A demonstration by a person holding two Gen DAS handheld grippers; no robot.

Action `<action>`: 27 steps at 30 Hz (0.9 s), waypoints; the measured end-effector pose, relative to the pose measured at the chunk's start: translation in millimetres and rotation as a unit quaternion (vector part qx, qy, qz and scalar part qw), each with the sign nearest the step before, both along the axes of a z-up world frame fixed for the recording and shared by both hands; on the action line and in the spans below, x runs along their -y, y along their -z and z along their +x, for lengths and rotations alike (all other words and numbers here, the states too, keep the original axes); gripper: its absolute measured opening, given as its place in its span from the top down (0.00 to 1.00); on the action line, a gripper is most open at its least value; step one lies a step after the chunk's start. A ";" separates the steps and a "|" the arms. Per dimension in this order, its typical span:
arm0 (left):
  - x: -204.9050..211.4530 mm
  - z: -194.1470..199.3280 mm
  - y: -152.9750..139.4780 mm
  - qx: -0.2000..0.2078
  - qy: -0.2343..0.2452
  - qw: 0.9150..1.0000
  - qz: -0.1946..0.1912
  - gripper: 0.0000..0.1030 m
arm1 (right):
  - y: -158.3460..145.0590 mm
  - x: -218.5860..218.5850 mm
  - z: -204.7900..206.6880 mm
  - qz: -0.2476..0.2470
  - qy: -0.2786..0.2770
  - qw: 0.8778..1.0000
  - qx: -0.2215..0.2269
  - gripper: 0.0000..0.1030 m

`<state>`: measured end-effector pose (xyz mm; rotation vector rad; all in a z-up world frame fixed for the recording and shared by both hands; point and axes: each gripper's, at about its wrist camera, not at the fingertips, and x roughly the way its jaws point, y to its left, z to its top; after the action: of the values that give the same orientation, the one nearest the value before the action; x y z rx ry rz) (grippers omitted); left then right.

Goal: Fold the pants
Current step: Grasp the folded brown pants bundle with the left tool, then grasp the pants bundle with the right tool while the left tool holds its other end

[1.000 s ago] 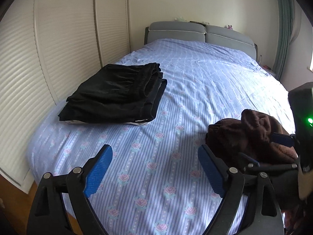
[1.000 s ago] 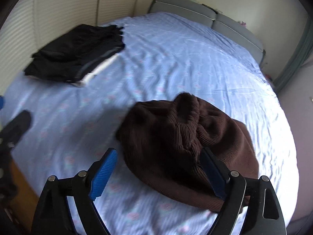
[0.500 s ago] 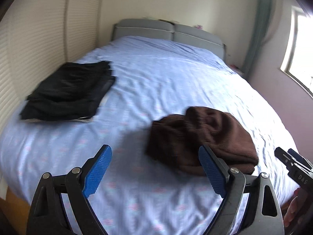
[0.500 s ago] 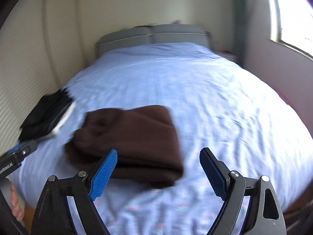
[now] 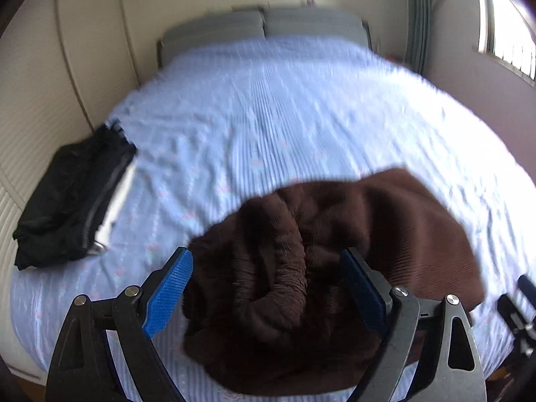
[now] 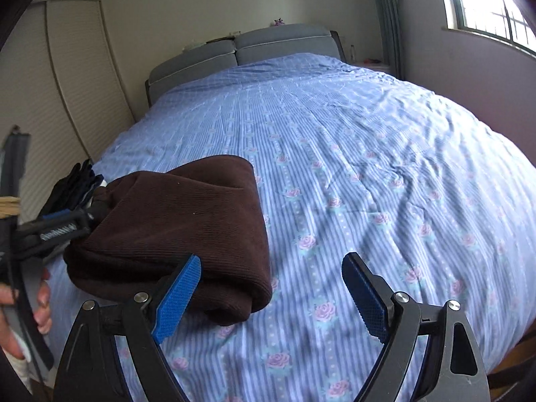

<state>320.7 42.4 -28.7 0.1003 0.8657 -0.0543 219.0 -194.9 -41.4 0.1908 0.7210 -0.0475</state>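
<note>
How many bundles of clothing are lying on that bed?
2. The brown corduroy pants lie crumpled near the foot of the bed. A folded black pile sits at the left edge by the wardrobe; it may hold more than one garment.

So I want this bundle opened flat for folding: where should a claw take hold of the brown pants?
Probably the thick rolled hem of the brown pants, from the bed's foot: it stands proud, right between the open pads of the left claw.
</note>
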 end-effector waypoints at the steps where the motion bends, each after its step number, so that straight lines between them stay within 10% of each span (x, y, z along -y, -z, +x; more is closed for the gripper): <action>1: 2.7 2.2 7.5 -0.009 0.004 1.000 0.007 0.16 | 0.8 2.2 0.6 0.007 0.000 1.000 0.000 0.15; 6: 10.1 -14.0 15.1 -0.001 0.024 1.000 0.013 0.66 | 2.4 1.9 -5.0 0.020 -0.001 1.000 0.006 0.15; 8: 3.5 -24.5 -0.5 0.020 0.026 0.999 -0.007 0.68 | 0.6 -0.9 -8.0 0.019 -0.005 1.000 0.005 0.15; 14: -37.5 -64.2 -42.1 0.062 0.015 0.995 -0.081 0.68 | -10.6 -13.2 -11.4 0.023 -0.020 0.999 0.016 0.15; 27: -95.7 -72.7 39.4 -0.037 -0.063 0.979 -0.188 0.43 | 18.6 -38.6 28.3 0.014 -0.055 0.998 -0.041 0.15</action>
<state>247.9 138.1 -68.0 -0.3125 0.9197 -0.1032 247.3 -156.4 -60.0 0.1768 0.8125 0.0603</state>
